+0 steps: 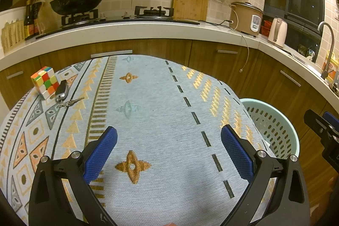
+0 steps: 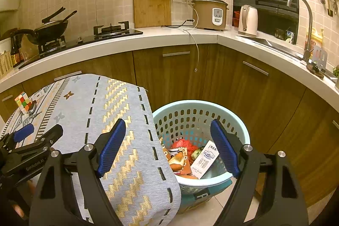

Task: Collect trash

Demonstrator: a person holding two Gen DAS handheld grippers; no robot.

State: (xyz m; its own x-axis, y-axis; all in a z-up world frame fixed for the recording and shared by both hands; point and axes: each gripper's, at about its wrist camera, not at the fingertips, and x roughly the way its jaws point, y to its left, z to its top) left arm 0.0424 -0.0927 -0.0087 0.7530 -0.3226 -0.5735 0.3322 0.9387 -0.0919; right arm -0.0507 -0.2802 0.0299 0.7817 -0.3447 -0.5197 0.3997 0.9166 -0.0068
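Both the left gripper (image 1: 169, 146) and right gripper (image 2: 167, 146) hung released and empty, so a careless sweep risked binning the multicoloured plastic puzzle cube (image 1: 45, 82) ahead-left as trash in the pale-green perforated plastic basket (image 2: 243, 137).

Trash (image 2: 186, 159) in basket (image 2: 243, 137) right of table (image 2: 127, 141); cube (image 1: 45, 82) far-left.

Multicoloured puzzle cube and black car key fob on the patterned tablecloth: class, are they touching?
Touching. In the left wrist view the black key fob leans directly against the multicoloured puzzle cube, with no tablecloth visible between them.
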